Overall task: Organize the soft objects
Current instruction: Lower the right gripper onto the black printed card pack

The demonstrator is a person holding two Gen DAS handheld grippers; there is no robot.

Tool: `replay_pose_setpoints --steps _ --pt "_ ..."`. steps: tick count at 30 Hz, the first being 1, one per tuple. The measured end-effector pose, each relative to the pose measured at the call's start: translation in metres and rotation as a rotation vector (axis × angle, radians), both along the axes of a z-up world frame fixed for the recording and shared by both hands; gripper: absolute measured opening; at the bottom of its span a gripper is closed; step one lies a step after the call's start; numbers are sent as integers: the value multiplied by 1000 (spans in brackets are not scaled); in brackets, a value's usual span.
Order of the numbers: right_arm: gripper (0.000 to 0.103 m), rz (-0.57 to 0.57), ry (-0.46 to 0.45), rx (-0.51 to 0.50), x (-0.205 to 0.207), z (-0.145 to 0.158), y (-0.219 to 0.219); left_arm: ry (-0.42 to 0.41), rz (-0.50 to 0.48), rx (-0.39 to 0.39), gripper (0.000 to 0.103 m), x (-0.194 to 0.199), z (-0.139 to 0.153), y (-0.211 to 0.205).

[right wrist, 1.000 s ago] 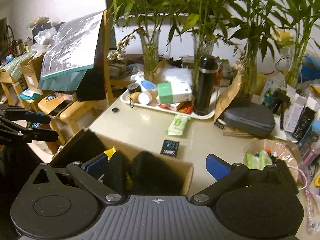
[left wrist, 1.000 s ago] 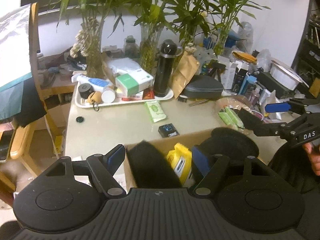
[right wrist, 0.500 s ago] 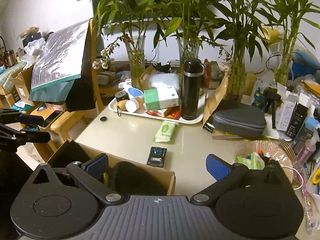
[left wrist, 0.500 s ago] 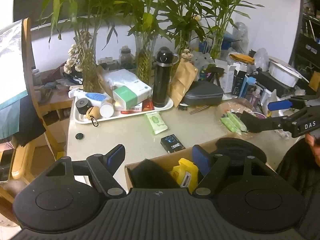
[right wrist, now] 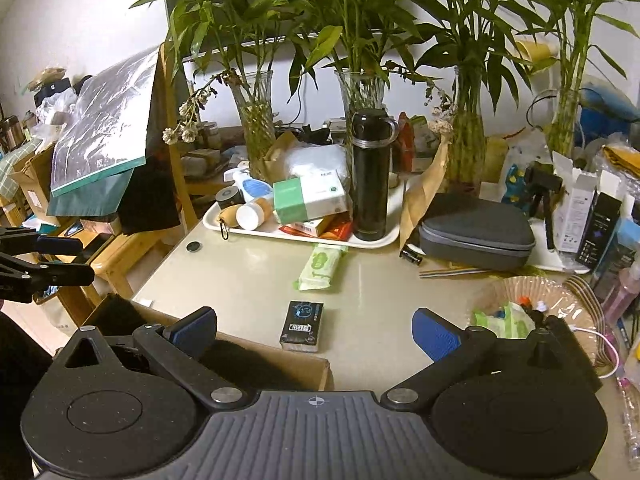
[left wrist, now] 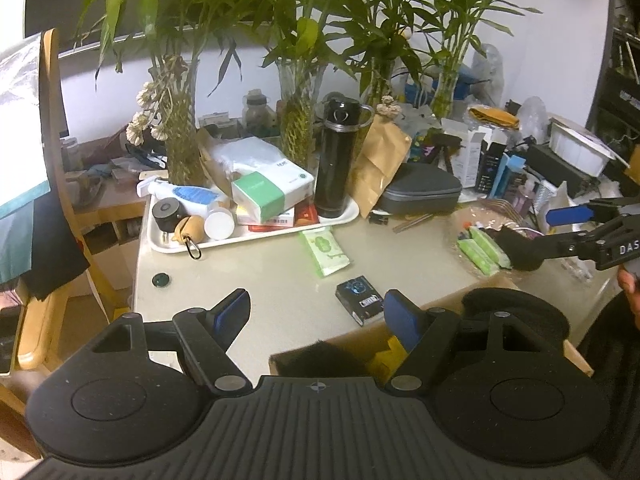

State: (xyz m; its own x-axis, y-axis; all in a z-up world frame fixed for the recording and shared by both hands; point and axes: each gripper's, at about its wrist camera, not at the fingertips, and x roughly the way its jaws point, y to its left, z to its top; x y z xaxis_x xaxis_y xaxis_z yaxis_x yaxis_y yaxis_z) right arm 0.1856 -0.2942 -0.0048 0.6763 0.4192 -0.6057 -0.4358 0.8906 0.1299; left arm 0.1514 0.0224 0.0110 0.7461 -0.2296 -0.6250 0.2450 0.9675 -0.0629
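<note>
Both my jaws stand wide apart with nothing between the pads: the left gripper (left wrist: 316, 314) hangs over the near counter (left wrist: 256, 280) edge, the right gripper (right wrist: 316, 330) beside it. Straight ahead of both lies the green wet-wipe pack (right wrist: 320, 266), flat on the counter, its long axis running away from me toward the white tray (right wrist: 384, 236). In the right view it sits almost dead centre between the pads, beyond the small black box (right wrist: 302, 324), so my right looks the better placed; pads would close across its narrow width.

Below me, the cardboard box (left wrist: 360, 340) is open: something dark and fuzzy (left wrist: 320, 356) inside, a yellow item (left wrist: 386, 358) beside it, and a black soft piece (left wrist: 516, 308) draped over its right rim. Off right, a clear-wrapped basket (right wrist: 520, 292) holds more green packs (left wrist: 480, 250). The tray carries the black flask (right wrist: 370, 176), a tissue box (right wrist: 310, 198) and small bottles, hard stuff I judge not mine to sort.
</note>
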Motion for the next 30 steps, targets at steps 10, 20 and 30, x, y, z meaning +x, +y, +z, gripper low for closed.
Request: replay_pose_setpoints --steps 10,20,30 --pt "103 25 -15 -5 16 -9 2 -35 26 -20 73 23 -2 7" --pt "103 14 10 41 47 -29 0 -39 31 -9 73 53 -9 7" --pt "103 8 50 31 79 -48 6 -19 71 35 73 84 -30 3"
